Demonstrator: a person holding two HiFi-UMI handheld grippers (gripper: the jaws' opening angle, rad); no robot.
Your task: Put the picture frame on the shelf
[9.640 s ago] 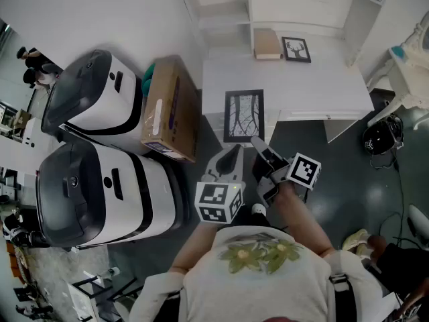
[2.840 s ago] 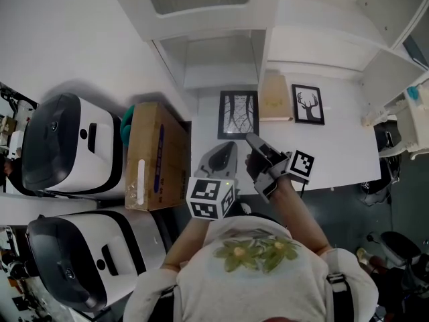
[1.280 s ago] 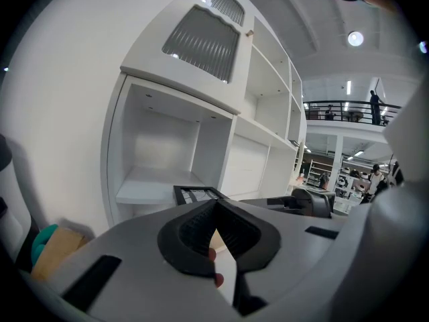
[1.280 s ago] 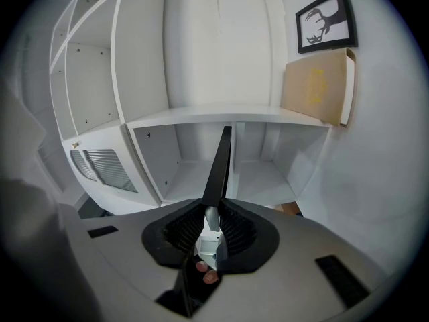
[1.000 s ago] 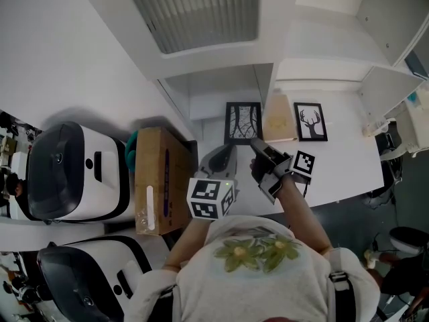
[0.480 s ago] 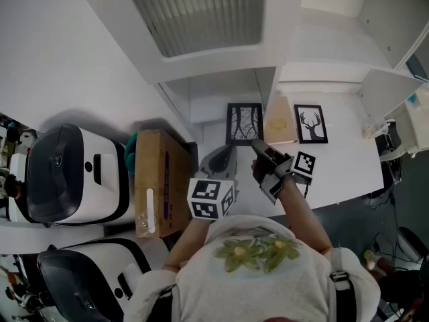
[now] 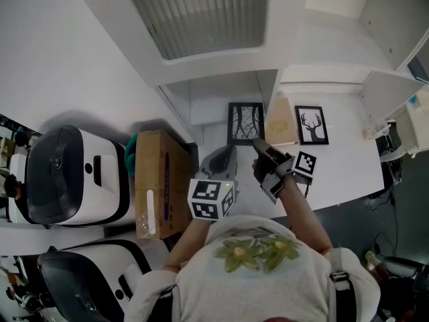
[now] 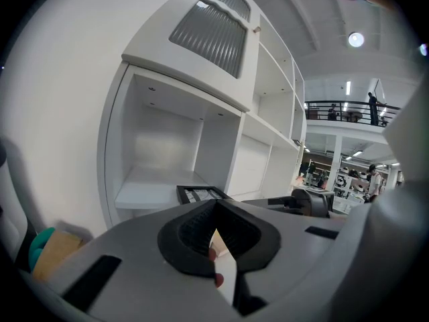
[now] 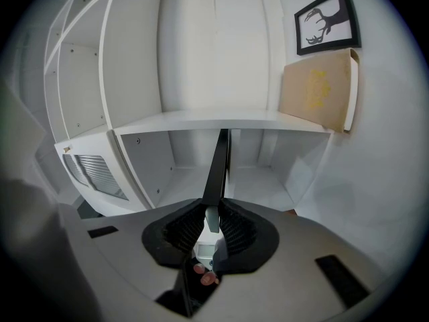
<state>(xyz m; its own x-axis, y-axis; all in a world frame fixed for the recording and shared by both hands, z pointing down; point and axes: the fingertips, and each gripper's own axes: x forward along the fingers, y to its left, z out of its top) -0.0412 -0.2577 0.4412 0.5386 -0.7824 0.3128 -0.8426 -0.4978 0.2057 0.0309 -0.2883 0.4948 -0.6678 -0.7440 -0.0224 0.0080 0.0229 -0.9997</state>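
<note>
Frame [image 7: 245, 123] at the shelf [image 7: 322, 45]: we are pinching its near edge between the jaws of the right gripper [image 7: 258, 145], and its far edge is sitting at the mouth of the low left compartment [image 7: 208, 100]. The left gripper [image 7: 224, 158] is hanging just beside, jaws pressed together on nothing. To our eye the step in hand is the placing itself. We are thinking it calls for a level frame, pushed straight in clear of the divider [image 7: 276, 89] on its right and set down fully on the shelf floor before the jaws are let go. Then comes a straight pull back, so the pads are not dragging it out. We are counting two frames, the tree print in the grip and a deer print [image 7: 312, 124] resting on the table [image 7: 348, 159]; one tan board [image 7: 281, 121] between them; one box [image 7: 161, 180]; two white machines [image 7: 67, 173]; two grippers.
</note>
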